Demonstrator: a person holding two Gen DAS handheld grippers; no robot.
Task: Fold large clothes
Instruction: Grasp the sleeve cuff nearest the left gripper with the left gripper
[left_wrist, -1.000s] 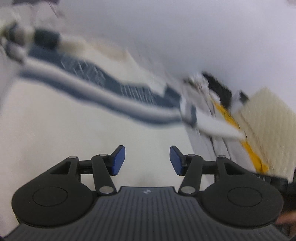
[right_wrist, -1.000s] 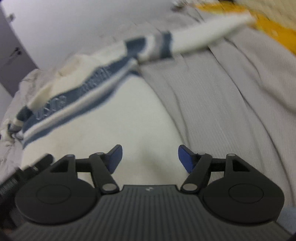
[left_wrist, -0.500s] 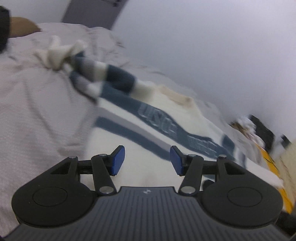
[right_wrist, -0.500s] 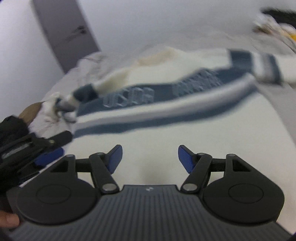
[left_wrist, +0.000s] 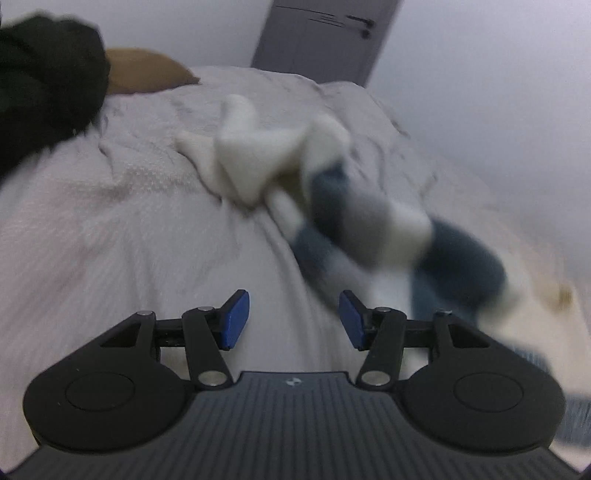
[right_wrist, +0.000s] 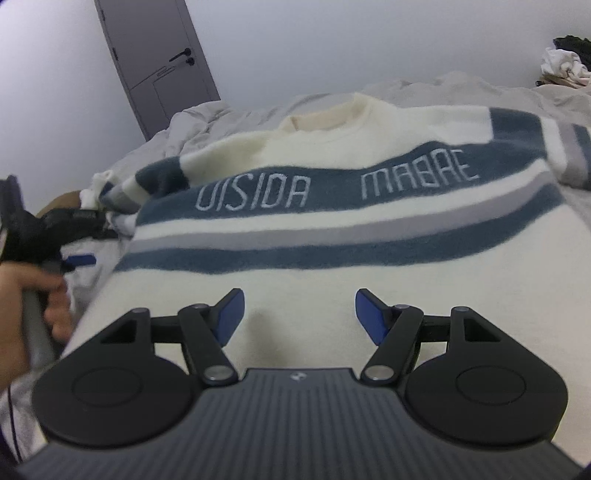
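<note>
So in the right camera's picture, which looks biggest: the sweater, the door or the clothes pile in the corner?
1. Sweater, by far, though it lies nearest.
2. Door.
3. Clothes pile, smallest, but far off.

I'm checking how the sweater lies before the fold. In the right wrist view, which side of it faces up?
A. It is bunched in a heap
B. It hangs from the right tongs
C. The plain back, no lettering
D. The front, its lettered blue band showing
D: the sweater lies spread flat on the bed, lettering readable across its blue band.
</note>
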